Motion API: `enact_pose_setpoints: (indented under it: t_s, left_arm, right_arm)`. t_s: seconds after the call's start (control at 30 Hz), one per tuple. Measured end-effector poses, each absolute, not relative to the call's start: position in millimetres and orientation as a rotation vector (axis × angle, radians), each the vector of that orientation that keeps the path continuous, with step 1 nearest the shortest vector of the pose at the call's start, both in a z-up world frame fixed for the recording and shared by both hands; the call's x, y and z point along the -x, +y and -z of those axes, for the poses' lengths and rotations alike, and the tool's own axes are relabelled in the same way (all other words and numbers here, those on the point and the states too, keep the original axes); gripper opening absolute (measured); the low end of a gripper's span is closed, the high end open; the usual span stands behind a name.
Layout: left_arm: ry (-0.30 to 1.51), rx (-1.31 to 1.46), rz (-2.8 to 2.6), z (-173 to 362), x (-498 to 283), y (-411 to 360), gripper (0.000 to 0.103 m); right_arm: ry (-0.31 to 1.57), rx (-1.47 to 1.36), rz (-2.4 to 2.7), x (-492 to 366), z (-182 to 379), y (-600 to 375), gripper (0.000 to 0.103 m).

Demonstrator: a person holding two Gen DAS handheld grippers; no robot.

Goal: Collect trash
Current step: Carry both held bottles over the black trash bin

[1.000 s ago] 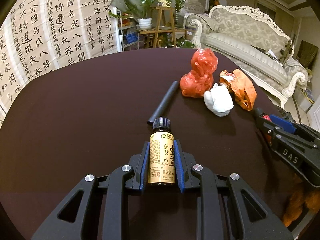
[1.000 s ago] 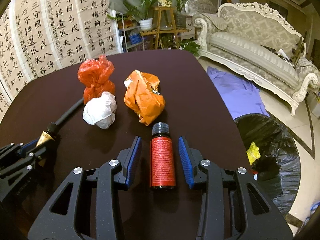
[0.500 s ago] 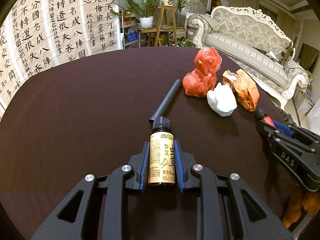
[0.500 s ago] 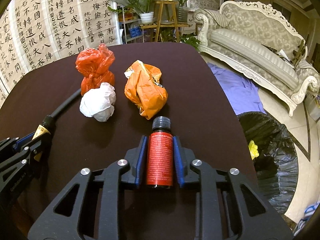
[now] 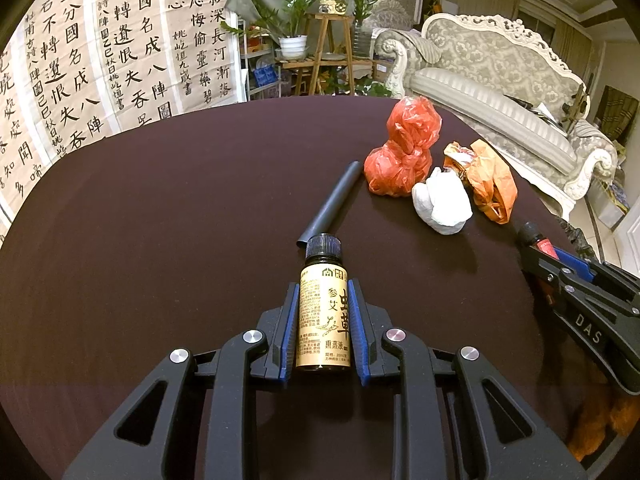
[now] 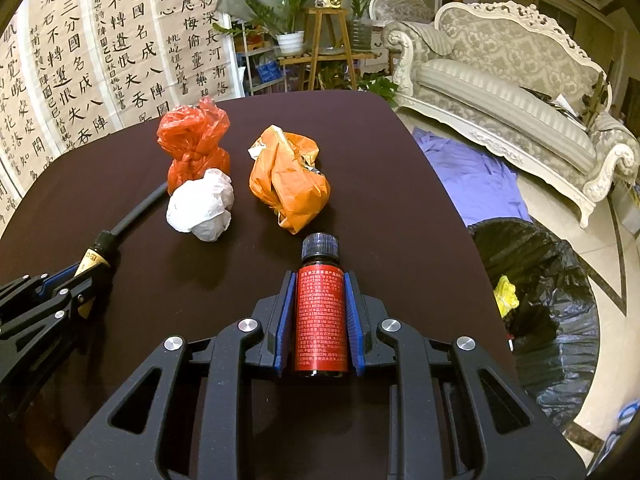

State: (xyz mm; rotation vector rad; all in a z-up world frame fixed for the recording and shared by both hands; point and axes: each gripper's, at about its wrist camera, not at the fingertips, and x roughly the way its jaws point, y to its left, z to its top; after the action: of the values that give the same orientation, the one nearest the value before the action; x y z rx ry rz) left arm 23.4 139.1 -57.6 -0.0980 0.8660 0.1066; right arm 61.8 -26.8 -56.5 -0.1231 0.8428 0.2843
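My left gripper (image 5: 323, 292) is shut on a small brown bottle with a gold label (image 5: 324, 320), held over the dark table (image 5: 160, 240). My right gripper (image 6: 320, 280) is shut on a small bottle with a red label (image 6: 320, 320). Ahead on the table lie a red plastic bag (image 6: 192, 148), a white crumpled wad (image 6: 202, 204), an orange wrapper (image 6: 288, 184) and a black tube (image 5: 332, 200). The left gripper and its bottle also show in the right wrist view (image 6: 90, 262). The right gripper shows in the left wrist view (image 5: 536, 242).
A bin lined with a black bag (image 6: 544, 300) stands on the floor right of the table, with a yellow scrap inside. A purple cloth (image 6: 472, 172) lies on the floor. A sofa (image 6: 512, 80) and plant stand (image 6: 324, 40) are beyond.
My right gripper closed on the red-label bottle, which lay between its open fingers a second ago. Both views rose slightly. The left gripper kept its hold on the gold-label bottle.
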Motion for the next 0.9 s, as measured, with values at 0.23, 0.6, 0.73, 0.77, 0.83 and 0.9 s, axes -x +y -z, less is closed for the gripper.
enact_pose_setpoints:
  t_s: [0.23, 0.6, 0.73, 0.77, 0.83, 0.9]
  left_arm:
    - [0.848, 0.102, -0.091, 50.7, -22.6, 136.7, 0.025]
    - [0.803, 0.065, 0.015, 38.6, -22.6, 94.7, 0.025]
    - [0.788, 0.051, 0.068, 34.1, -27.4, 71.9, 0.025]
    - [0.785, 0.049, 0.079, 33.5, -27.7, 65.8, 0.025]
    - [0.775, 0.043, 0.107, 31.1, -30.7, 52.3, 0.025]
    - [0.765, 0.038, 0.138, 28.9, -35.9, 38.0, 0.025]
  right_arm:
    - [0.822, 0.112, -0.269, -52.2, 53.3, -39.1, 0.023]
    - [0.767, 0.069, -0.186, -37.5, 36.9, -86.5, 0.023]
    - [0.74, 0.058, -0.123, -35.9, 29.8, -110.3, 0.023]
    - [0.735, 0.056, -0.109, -35.8, 29.3, -115.0, 0.023]
    - [0.726, 0.045, -0.069, -35.9, 27.6, -130.1, 0.023]
    - [0.721, 0.037, -0.037, -36.1, 27.4, -143.7, 0.023]
